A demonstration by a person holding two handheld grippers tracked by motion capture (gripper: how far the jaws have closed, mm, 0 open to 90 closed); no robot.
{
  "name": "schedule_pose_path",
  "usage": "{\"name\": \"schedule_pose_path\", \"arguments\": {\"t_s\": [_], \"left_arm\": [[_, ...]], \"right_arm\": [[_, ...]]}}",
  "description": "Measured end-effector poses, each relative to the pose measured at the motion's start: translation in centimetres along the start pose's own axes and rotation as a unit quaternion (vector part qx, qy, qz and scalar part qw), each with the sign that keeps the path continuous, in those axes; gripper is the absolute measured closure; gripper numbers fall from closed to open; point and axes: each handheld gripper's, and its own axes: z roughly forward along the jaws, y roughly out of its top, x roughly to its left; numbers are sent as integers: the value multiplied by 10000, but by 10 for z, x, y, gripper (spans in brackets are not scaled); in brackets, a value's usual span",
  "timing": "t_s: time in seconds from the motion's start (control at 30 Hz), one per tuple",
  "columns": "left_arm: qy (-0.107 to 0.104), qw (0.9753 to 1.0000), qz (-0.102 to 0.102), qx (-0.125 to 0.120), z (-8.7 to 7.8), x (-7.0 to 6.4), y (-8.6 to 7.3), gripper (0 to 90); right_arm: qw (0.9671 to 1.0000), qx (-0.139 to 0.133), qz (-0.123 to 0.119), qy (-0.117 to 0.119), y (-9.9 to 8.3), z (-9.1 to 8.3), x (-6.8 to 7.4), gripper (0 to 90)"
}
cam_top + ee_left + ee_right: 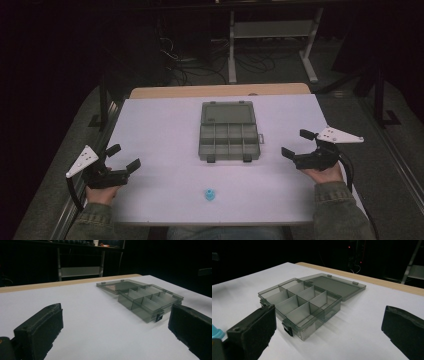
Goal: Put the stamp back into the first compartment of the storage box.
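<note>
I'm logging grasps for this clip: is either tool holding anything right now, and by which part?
Nothing is held. The left tool and right tool both stand open, apart from the box and blue piece.

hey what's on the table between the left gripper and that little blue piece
Nothing: between the left gripper and the blue piece the high view shows bare white table.

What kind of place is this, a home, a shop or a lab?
Probably a lab or recording workspace: a bare white table in a dark room, loose cables on the floor behind it, and a metal-framed bench at the back.
</note>
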Motion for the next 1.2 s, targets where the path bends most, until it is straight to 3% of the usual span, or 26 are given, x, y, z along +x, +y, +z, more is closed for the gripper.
{"name": "schedule_pose_path", "arguments": {"t_s": [0.17,0.37,0.63,0.83,0.93,1.2], "left_arm": [[68,10000,-12,28,0,2,-1,0],[51,10000,-23,39,1,3,-1,0],[65,10000,-2,53,1,3,-1,0],[50,9999,48,81,0,4,0,0],[77,10000,-40,-5,0,4,0,0],[144,9999,-46,-79,-2,4,1,0]], "right_arm": [[10000,-10,23,94,1,-1,0,0],[10000,-2,13,40,1,-3,1,0],[9997,232,9,65,1,2,5,0],[9991,369,-128,139,4,6,13,0],[9985,457,-203,221,6,9,16,0],[9963,607,-445,411,15,17,29,0]]}}
